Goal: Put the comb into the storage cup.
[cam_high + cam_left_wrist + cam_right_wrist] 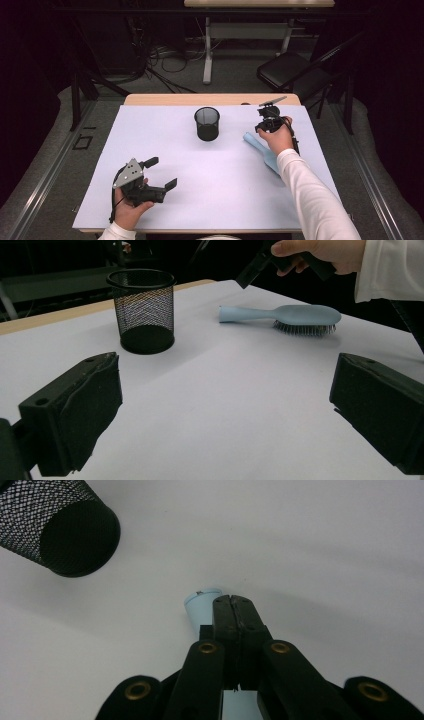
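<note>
A light blue hairbrush (260, 148) (300, 316) lies bristles down on the white table cover, right of centre, its handle pointing toward a black mesh cup (207, 124) (143, 307) (60, 530). My right gripper (260, 128) (245, 280) (232, 601) hovers just above the handle's end (200, 608). Its jaws are shut against each other with nothing between them. My left gripper (161, 172) (225, 415) rests near the front left of the table, jaws wide open and empty, facing the cup and the brush.
The white cover (165, 140) spreads over the wooden table, whose far edge (210, 99) shows behind the cup. Beyond it stand a black folding chair (290, 70), another table's legs and floor cables.
</note>
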